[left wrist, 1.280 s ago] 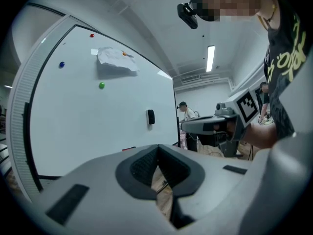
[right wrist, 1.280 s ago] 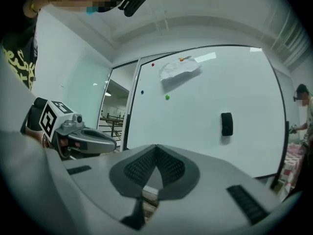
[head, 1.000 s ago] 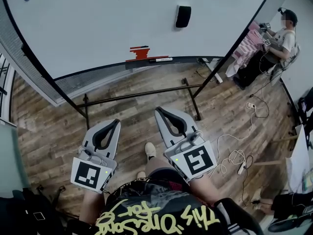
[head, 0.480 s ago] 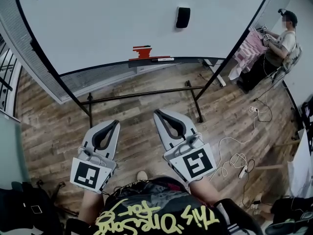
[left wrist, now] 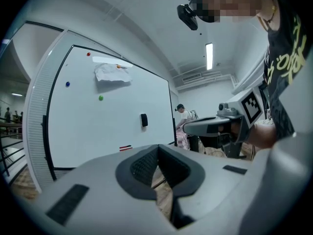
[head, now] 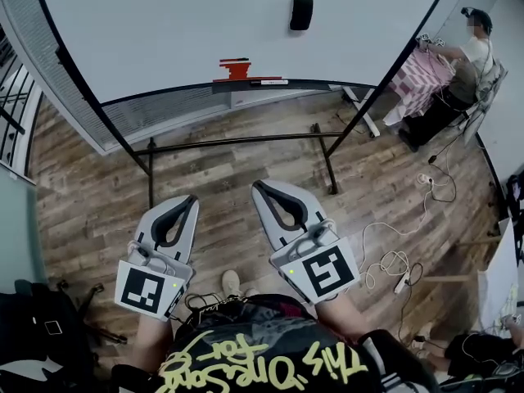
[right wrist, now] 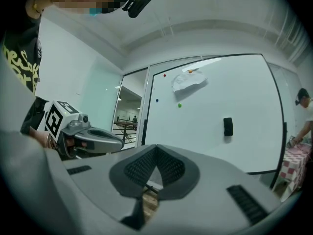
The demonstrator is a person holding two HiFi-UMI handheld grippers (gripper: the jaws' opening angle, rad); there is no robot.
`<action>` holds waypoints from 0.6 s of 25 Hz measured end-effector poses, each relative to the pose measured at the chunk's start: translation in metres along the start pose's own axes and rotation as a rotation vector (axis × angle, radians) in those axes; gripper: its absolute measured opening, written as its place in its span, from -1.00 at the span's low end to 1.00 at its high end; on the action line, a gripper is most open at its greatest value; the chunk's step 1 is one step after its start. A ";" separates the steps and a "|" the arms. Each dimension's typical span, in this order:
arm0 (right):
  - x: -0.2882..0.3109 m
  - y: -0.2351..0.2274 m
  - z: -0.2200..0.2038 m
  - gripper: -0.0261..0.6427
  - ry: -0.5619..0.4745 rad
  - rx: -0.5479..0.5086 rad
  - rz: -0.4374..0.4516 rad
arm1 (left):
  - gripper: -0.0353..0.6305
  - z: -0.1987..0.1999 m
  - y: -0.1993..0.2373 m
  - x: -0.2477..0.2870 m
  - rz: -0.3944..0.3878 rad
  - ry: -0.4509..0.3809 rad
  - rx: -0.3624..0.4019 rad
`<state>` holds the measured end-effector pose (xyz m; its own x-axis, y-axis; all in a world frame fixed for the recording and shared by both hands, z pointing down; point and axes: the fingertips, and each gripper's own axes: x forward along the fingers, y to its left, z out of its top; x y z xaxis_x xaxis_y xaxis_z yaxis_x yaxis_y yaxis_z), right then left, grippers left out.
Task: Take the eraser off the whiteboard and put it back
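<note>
**A:** Starting at the left, our left gripper (head: 190, 202) is clenched on nothing, tips together, held level over the floor (head: 98, 187). Our right gripper (head: 260, 187) beside it is the same, pinched closed and empty.

**B:** And the eraser (head: 301, 13) sits upright on the whiteboard (head: 180, 31), far from us and a little right of the right gripper, well apart from both.

**A:** So what could trip us up? If we arrive with the jaws closed, we'd likely just bump the eraser and knock it to the floor.

**B:** The stand's low crossbar (head: 237, 142) also lies between us and the board. We think a careless step could catch a foot on it, and a hard push might shove the board away.

**A:** The cables (head: 393, 264) on the right are another snag if we drift that way.

**B:** Counts, then: two grippers, one eraser, one whiteboard. There are four magnets (left wrist: 100, 98), red, orange, blue and green. We also count one crumpled sheet of paper (left wrist: 112, 73) with the orange magnet on it, and one other person (head: 475, 47) at the far right
</note>
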<state>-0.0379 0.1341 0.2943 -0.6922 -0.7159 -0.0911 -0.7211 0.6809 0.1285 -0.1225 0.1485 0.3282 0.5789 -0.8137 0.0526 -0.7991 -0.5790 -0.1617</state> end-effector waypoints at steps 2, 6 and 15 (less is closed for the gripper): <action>-0.008 0.002 -0.001 -0.89 0.003 0.004 0.007 | -0.87 0.001 -0.009 -0.004 0.006 -0.001 -0.002; -0.023 0.008 -0.001 -0.89 0.002 0.003 0.023 | -0.87 0.003 -0.022 -0.011 0.020 -0.003 -0.008; -0.035 0.011 -0.003 -0.89 0.003 0.006 0.033 | -0.87 0.003 -0.036 -0.017 0.035 -0.001 -0.012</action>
<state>-0.0211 0.1662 0.3019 -0.7157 -0.6933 -0.0842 -0.6979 0.7052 0.1251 -0.1031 0.1832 0.3304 0.5502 -0.8337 0.0465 -0.8210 -0.5503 -0.1519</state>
